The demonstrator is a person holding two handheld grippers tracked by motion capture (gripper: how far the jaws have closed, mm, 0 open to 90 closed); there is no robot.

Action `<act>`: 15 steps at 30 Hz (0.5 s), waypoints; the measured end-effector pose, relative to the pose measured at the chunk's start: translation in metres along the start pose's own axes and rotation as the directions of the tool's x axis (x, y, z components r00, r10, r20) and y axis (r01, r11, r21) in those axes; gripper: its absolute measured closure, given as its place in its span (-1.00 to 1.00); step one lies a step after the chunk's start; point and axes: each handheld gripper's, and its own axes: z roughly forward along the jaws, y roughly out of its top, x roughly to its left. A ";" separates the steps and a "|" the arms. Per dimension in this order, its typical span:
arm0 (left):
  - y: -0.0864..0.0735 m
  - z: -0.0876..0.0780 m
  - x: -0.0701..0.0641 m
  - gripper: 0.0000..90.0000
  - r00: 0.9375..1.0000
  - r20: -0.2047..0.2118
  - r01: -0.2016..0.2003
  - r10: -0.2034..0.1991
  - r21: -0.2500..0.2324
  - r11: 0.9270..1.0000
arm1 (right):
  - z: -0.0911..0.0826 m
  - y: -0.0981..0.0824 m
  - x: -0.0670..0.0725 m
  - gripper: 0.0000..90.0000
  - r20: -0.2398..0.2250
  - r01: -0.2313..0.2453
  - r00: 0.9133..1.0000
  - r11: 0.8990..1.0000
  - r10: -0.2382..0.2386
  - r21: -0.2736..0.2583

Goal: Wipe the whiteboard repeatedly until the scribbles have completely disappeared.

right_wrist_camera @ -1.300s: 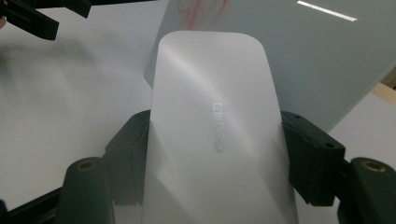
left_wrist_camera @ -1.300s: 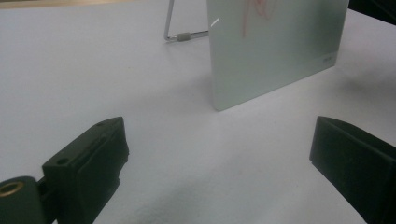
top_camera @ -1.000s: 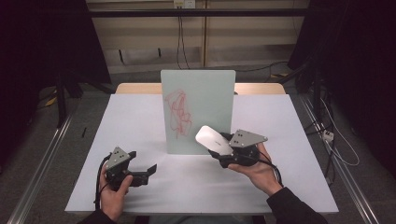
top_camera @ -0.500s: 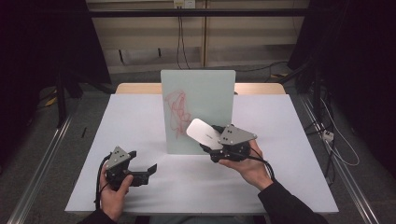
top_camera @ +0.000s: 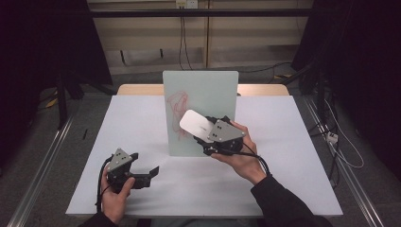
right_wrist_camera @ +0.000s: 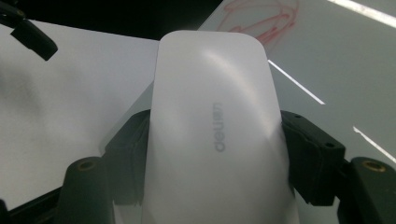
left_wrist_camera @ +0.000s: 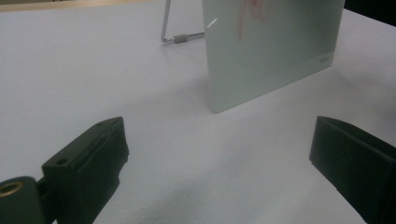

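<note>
- Two grippers are over the white table (top_camera: 283, 189).
- The right gripper (top_camera: 208, 137) pinches a white eraser (top_camera: 196, 125) by its long sides, raised in front of the upright board (top_camera: 208, 90), near the red scribble (top_camera: 178, 106).
- The left gripper (top_camera: 150, 171) rests low with jaws spread wide, nothing between them.
- Much bare table lies around it, up to the board's lower edge.

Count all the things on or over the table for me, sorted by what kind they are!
Upright pale green glass board with red scribbles: 1
White rounded plastic eraser, held in the right tool: 1
Black two-jaw tools, counting the left tool: 2
Total: 4
</note>
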 end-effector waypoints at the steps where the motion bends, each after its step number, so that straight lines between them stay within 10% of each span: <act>1: 0.000 0.000 0.000 -0.91 1.000 0.001 -0.001 0.001 0.000 1.000 | 0.001 0.003 -0.001 -0.31 0.006 0.005 1.000 1.000 -0.005 -0.004; 15: 0.000 0.000 0.002 -0.91 1.000 0.003 -0.003 0.003 0.003 1.000 | 0.023 0.039 -0.017 -0.31 0.080 0.097 0.992 0.995 -0.094 -0.035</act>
